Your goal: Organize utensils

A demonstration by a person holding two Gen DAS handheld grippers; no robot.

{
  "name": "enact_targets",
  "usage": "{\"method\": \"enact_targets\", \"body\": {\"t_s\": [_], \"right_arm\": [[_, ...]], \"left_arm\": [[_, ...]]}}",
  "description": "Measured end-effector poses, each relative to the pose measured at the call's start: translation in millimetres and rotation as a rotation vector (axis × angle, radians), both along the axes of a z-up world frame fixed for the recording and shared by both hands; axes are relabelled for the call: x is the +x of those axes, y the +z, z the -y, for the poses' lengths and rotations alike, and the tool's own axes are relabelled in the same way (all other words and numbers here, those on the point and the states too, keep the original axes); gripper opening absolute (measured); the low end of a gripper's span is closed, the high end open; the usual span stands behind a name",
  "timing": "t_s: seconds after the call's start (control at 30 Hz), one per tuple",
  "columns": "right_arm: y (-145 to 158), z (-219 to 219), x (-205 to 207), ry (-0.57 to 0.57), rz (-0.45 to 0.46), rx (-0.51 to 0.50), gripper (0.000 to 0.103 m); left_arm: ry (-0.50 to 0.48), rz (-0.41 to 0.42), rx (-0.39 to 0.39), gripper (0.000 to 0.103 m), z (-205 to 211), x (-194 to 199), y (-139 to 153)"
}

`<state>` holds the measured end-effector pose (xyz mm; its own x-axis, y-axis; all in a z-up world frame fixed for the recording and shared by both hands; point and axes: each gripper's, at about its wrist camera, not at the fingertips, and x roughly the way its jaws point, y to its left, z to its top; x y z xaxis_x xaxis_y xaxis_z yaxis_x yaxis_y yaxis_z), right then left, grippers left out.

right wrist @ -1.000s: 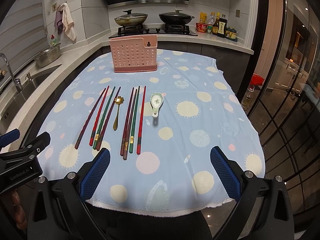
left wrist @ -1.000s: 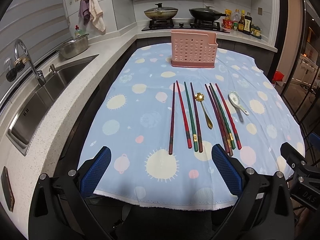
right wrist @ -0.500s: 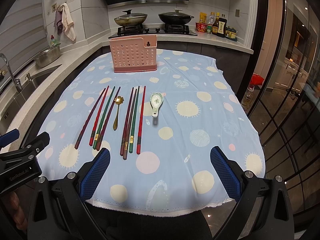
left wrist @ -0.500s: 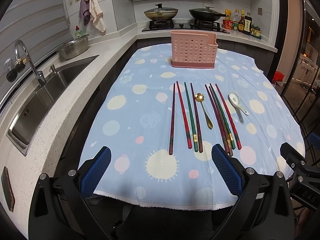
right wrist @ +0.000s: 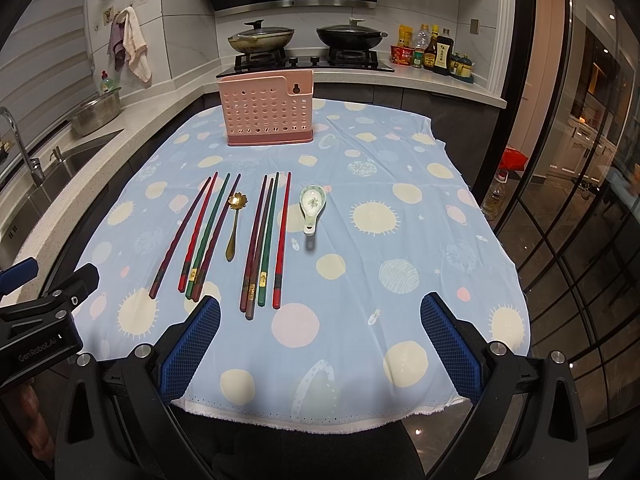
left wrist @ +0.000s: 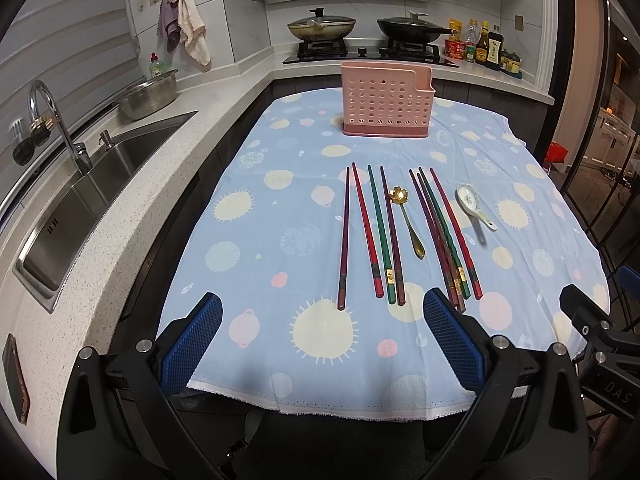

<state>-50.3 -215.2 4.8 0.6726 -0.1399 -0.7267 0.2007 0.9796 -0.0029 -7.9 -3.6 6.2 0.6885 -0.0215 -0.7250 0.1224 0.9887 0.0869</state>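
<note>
1. Left wrist view: The left tongs [left wrist: 320, 346] are spread wide and hold nothing. They hang over the near edge of the counter [left wrist: 132, 216], above the blue dotted cloth [left wrist: 280, 240]. The chopsticks [left wrist: 374, 236] lie in a row on the cloth, with a gold spoon [left wrist: 408, 220] in the middle and a white spoon [left wrist: 474, 208] on the right side. The pink holder [left wrist: 386, 100] stands at the far end, well apart from them.
2. Right wrist view: The right tongs [right wrist: 320, 344] are spread wide too and hold nothing. The chopsticks [right wrist: 264, 236], the gold spoon [right wrist: 234, 222] and the white spoon [right wrist: 313, 206] all lie flat. The pink holder [right wrist: 266, 110] looks empty.
3. I think nothing is sorted yet. The next move is to go down, pinch one thin stick and carry it to the holder.
4. The room is a kitchen with a sink [left wrist: 80, 200], a stove with two pans [right wrist: 304, 38] and sauce bottles [right wrist: 434, 52].
</note>
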Motion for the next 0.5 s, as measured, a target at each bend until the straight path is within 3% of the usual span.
{"method": "enact_targets", "body": {"t_s": [0.5], "right_arm": [[-0.4, -0.3, 0.1, 0.0, 0.001, -0.001, 0.096]], "left_arm": [[-0.003, 0.001, -0.002, 0.096, -0.1, -0.3, 0.1]]}}
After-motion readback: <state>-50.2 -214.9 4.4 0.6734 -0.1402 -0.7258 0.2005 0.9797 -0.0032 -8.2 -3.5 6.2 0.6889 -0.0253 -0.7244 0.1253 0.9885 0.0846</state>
